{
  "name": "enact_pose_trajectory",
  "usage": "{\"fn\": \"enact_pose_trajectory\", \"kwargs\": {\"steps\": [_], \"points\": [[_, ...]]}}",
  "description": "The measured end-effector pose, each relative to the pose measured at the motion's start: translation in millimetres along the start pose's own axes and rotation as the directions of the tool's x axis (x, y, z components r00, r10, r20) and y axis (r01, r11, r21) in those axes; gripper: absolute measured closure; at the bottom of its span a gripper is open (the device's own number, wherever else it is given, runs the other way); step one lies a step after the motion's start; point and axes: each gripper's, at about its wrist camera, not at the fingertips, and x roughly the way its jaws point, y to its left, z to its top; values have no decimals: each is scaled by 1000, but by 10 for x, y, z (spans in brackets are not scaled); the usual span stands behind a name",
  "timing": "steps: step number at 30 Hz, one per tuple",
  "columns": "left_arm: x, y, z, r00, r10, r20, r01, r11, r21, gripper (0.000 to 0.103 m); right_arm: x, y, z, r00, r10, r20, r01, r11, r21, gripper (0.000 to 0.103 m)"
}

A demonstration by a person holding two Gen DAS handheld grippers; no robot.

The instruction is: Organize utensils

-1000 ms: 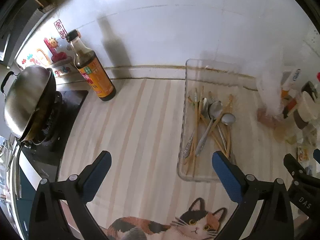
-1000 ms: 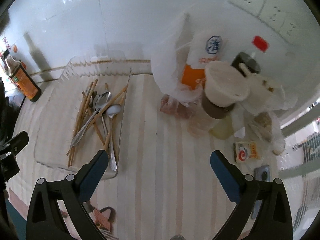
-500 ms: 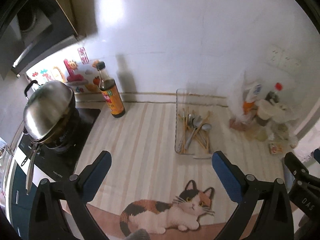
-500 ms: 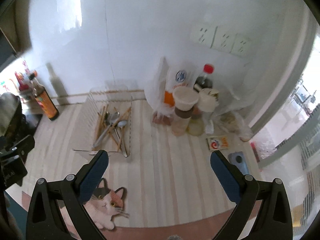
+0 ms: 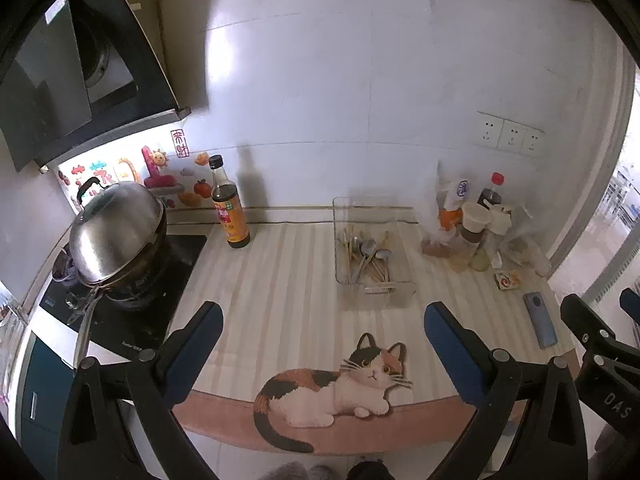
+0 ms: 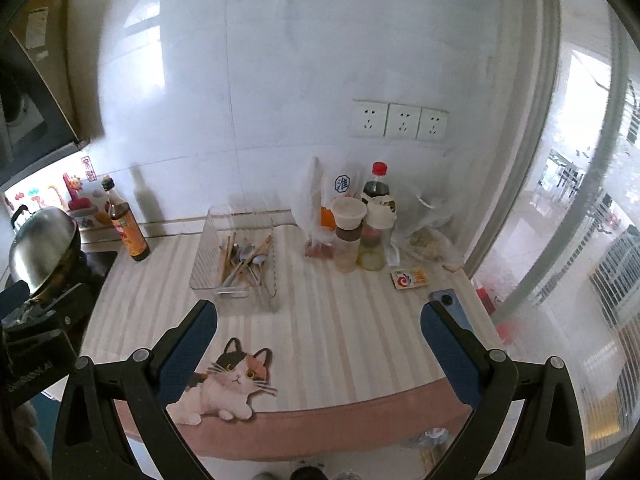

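Observation:
A clear plastic tray (image 5: 404, 240) (image 6: 200, 276) sits on the striped counter near the back wall. Inside it lie mixed wooden chopsticks (image 5: 347, 246) (image 6: 226, 254) and metal spoons (image 5: 370, 252) (image 6: 244, 256), piled together. My left gripper (image 5: 320, 320) hangs open well back from the counter's front edge, nothing between its blue pads. My right gripper (image 6: 318, 320) is open too, equally far back and empty. The right gripper's black body (image 5: 600, 344) shows at the right edge of the left wrist view.
A dark sauce bottle (image 5: 229, 204) stands left of the tray. A lidded steel wok (image 5: 116, 232) sits on the stove at far left. Bottles, jars and plastic bags (image 6: 356, 220) crowd the back right. A phone (image 5: 541, 319) and small packet (image 6: 409, 278) lie at right. A cat picture (image 5: 336, 384) marks the counter's front.
Both grippers have pulled back and up, away from the tray; the whole counter, stove and front edge have come into view. Both stayed open and empty.

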Motion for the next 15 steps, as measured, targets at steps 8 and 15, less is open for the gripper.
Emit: {"fn": "enact_pose_trajectory", "kwargs": {"steps": [8, 15], "points": [[-135, -25, -14, 1000, 18, -9, -18, 1000, -3, 0, -209, -70, 7, 1000, 4, 19, -4, 1000, 15, 0], [-71, -72, 83, 999, 38, -34, -38, 999, -17, 0, -104, -58, 130, 1000, 8, -6, -8, 1000, 4, 0]]}}
